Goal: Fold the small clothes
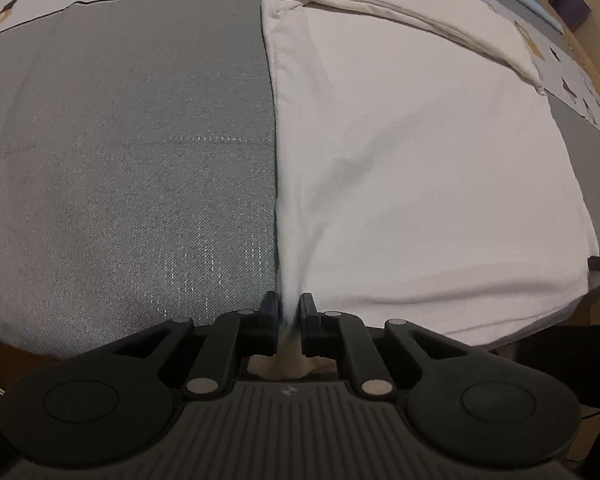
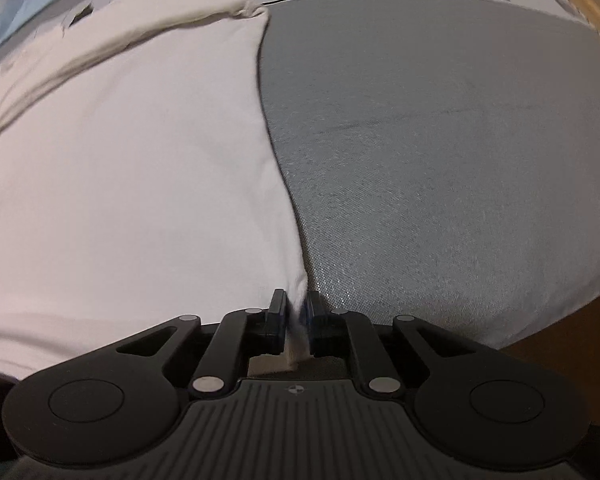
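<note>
From the left wrist, the left gripper (image 1: 288,312) is pinched tight on the near left corner of the white garment (image 1: 420,168), spread flat on the grey cushion (image 1: 120,180). From the right wrist, the right gripper (image 2: 296,312) pinches the garment's near right corner. Sleeves look folded in; the body fold remains. No containers visible.
</note>
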{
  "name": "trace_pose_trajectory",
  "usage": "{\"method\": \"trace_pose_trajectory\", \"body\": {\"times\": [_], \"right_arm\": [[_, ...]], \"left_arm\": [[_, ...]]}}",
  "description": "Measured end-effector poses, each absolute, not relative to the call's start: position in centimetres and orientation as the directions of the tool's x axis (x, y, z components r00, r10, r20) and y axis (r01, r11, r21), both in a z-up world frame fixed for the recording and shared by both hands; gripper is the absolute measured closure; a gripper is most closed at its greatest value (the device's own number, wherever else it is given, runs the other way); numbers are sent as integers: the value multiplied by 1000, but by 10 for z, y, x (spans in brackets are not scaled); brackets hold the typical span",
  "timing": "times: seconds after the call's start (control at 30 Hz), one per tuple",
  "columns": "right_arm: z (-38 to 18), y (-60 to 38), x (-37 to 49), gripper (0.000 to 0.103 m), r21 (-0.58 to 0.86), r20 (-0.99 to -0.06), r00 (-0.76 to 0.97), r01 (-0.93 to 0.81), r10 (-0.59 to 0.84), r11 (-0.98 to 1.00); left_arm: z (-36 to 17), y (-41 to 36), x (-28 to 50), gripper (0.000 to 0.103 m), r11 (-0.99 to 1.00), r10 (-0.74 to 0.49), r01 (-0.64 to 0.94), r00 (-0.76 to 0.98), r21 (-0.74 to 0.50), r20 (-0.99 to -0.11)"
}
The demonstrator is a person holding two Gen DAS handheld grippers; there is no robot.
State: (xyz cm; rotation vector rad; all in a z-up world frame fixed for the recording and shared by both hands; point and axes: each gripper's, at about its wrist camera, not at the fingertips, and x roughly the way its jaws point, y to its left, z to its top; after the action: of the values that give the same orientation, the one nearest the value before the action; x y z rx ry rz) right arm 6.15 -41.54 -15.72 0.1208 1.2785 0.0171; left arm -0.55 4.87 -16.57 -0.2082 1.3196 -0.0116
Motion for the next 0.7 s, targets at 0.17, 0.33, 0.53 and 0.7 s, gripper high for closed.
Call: {"method": "trace_pose_trajectory", "body": {"times": [0.17, 0.33, 0.53, 0.7], "right_arm": [[-151, -420, 61, 97, 137, -940, 324, 74, 106, 988], [-106, -428, 54, 98, 251, -863, 466, 58, 196, 966], [-38, -446, 29, 99, 373, -737, 599, -25, 313, 927], [11, -481, -13, 99, 512, -633, 617, -120, 468, 850]], "left_arm": [[-159, 44, -6, 99, 985, -123, -85, 284, -153, -951], [-117, 41, -18, 100, 982, -149, -55, 376, -182, -915], [-48, 34, -51, 101, 975, -216, 58, 502, -216, -837], [17, 52, -103, 101, 960, -275, 118, 573, -254, -772]]}}
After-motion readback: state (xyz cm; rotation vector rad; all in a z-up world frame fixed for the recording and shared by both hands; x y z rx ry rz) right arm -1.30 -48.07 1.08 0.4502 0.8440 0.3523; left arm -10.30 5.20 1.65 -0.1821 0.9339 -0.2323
